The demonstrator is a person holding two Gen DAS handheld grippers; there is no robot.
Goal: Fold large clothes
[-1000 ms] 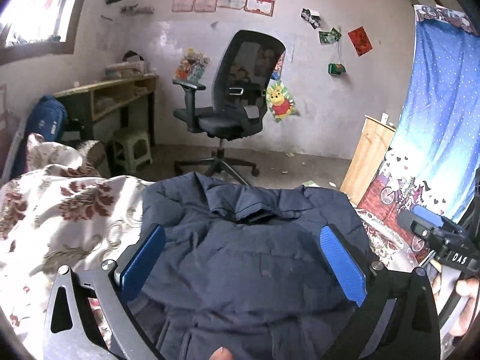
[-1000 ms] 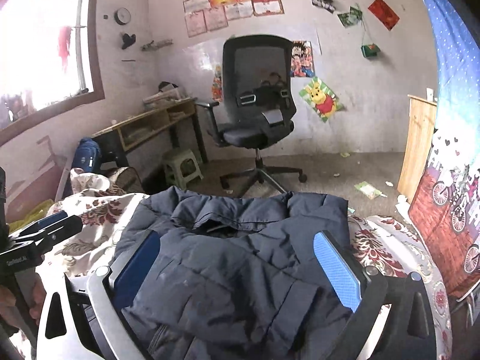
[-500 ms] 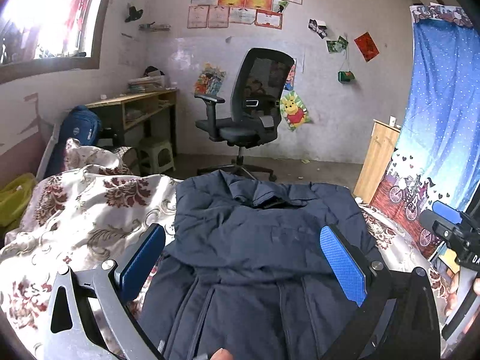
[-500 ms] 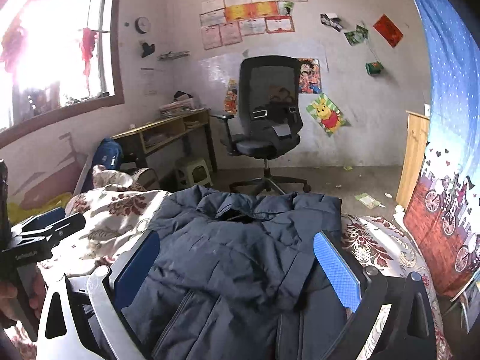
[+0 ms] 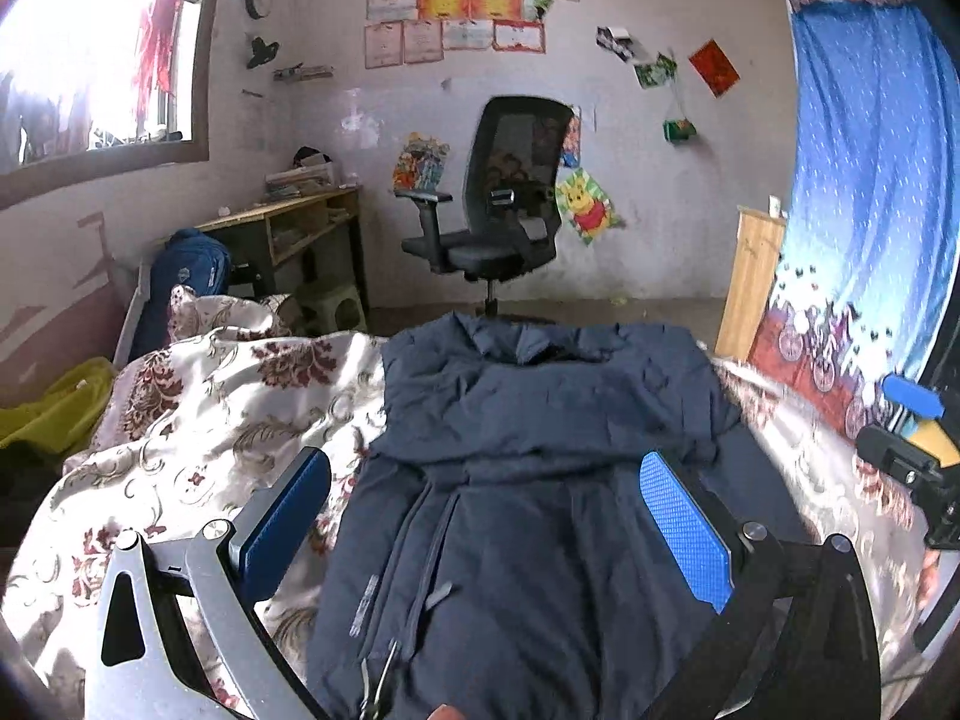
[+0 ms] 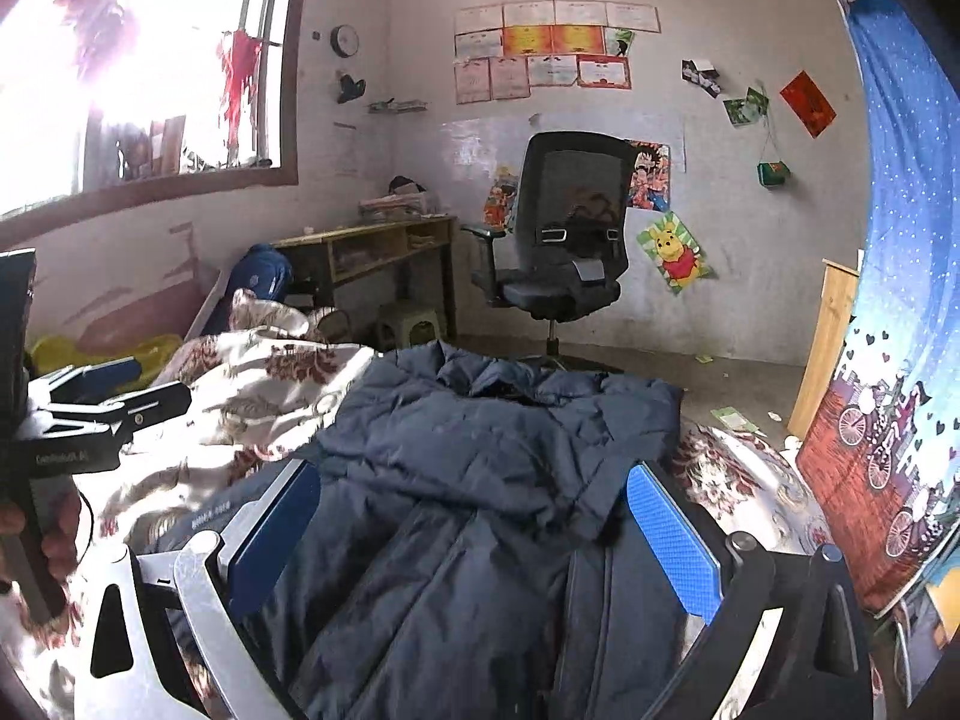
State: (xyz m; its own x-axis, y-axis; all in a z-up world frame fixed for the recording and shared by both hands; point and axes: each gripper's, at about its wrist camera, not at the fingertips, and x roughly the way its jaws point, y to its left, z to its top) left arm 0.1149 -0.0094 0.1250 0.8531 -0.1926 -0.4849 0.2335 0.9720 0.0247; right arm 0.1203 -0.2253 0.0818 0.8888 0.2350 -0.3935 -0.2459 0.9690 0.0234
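A dark navy padded jacket [image 5: 540, 450] lies front up on the floral bedspread [image 5: 210, 420], collar at the far end, sleeves folded across the chest. It also shows in the right wrist view [image 6: 492, 480]. My left gripper [image 5: 486, 498] is open and empty above the jacket's lower half. My right gripper [image 6: 474, 516] is open and empty above the jacket too. The right gripper shows at the right edge of the left wrist view [image 5: 912, 438], and the left gripper at the left edge of the right wrist view [image 6: 90, 414].
Beyond the bed stand a black office chair [image 5: 498, 228], a wooden desk [image 5: 288, 228] with a green stool under it, and a blue backpack [image 5: 192, 270]. A blue curtain [image 5: 870, 210] hangs at the right beside a wooden cabinet [image 5: 750, 276].
Both grippers have pulled back and risen away from the jacket, so more of its lower half and the bedspread show. Both stay open.
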